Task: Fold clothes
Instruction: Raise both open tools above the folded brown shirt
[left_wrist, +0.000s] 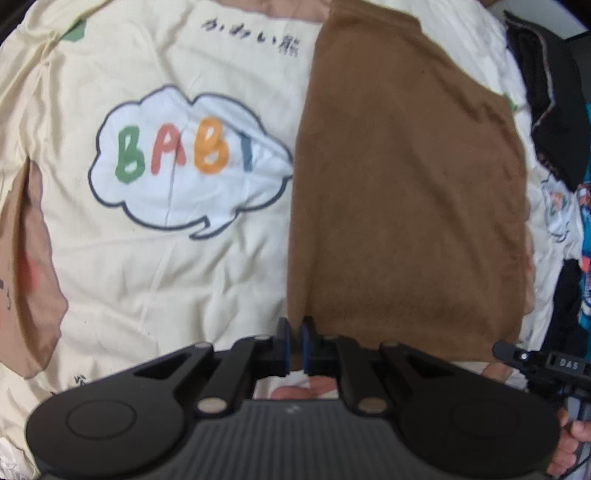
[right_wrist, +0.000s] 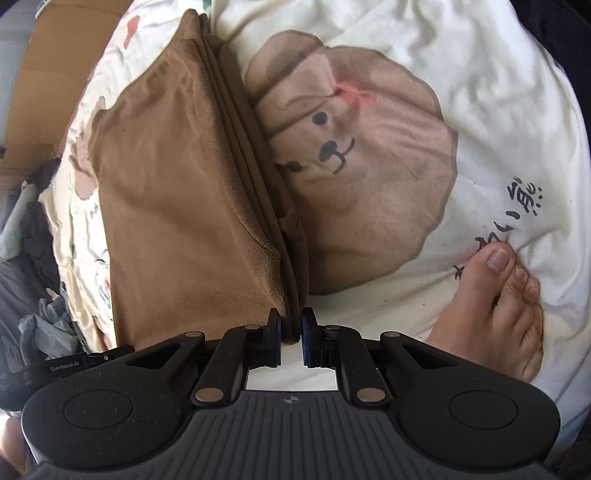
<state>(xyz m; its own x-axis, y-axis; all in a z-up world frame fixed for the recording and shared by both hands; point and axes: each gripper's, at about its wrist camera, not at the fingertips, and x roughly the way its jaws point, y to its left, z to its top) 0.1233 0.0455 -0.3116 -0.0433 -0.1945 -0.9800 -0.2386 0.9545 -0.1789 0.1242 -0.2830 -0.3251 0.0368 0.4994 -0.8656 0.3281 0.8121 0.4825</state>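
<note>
A brown garment (left_wrist: 406, 192) lies folded in a long strip on a cream printed bedsheet (left_wrist: 166, 280). In the left wrist view my left gripper (left_wrist: 295, 343) is shut at the garment's near left corner, with the cloth's edge running in between the pads. The right wrist view shows the same brown garment (right_wrist: 177, 206) with several stacked layers along its right edge. My right gripper (right_wrist: 291, 330) is shut on that layered edge at the near corner. Part of the right gripper's body (left_wrist: 535, 363) shows at the right of the left wrist view.
A person's bare foot (right_wrist: 495, 306) rests on the sheet right of the right gripper, beside a bear print (right_wrist: 369, 206). Dark clothes (left_wrist: 546, 92) lie at the bed's right edge. A cardboard box (right_wrist: 55, 74) and grey clothes (right_wrist: 40, 317) sit left of the bed.
</note>
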